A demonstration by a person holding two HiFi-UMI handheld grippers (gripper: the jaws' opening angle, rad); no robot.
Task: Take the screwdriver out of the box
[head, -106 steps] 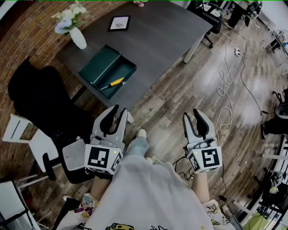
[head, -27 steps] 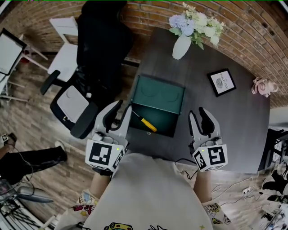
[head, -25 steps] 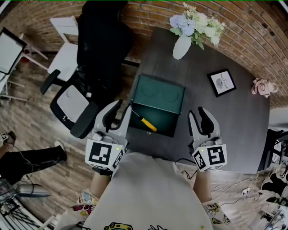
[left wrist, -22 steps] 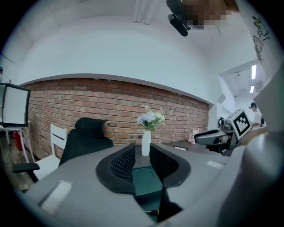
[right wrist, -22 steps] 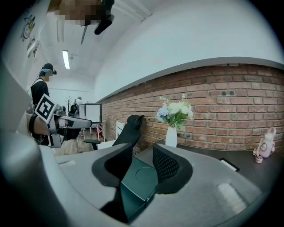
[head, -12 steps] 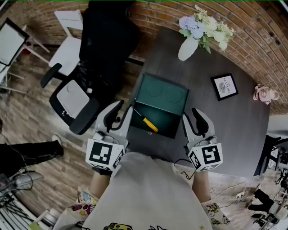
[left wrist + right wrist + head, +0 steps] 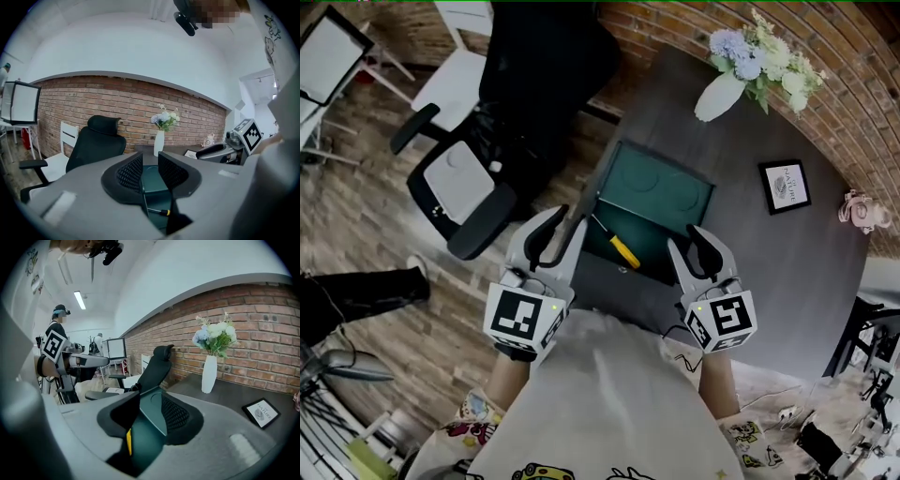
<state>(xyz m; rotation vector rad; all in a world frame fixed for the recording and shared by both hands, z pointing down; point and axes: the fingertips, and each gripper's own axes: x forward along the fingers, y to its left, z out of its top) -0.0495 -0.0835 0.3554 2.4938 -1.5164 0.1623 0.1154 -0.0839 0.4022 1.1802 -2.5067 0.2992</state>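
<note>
An open dark-green box [image 7: 661, 192] lies on the dark table [image 7: 769, 272], near its front edge. Inside lies the screwdriver [image 7: 624, 251], with a yellow handle and a dark shaft pointing to the far left. My left gripper [image 7: 565, 217] hovers open at the box's front left corner. To the right, at the front right corner, my right gripper [image 7: 685, 238] is also open. The left gripper view shows its jaws [image 7: 150, 166] apart, with the box [image 7: 152, 180] and screwdriver [image 7: 161, 212] beyond them. The right gripper [image 7: 150, 411] frames the box [image 7: 151, 416] and the yellow handle [image 7: 128, 441].
A black office chair [image 7: 464, 178] stands left of the table, with a white chair [image 7: 459, 75] behind it. A white vase of flowers [image 7: 722, 94], a framed picture [image 7: 786, 186] and a small pink object [image 7: 860, 208] sit on the far side. A person's leg [image 7: 356, 295] lies at left.
Both grippers have come forward and lower toward the box. The right one has shifted left, up to the box's front right corner. Both stay open.
</note>
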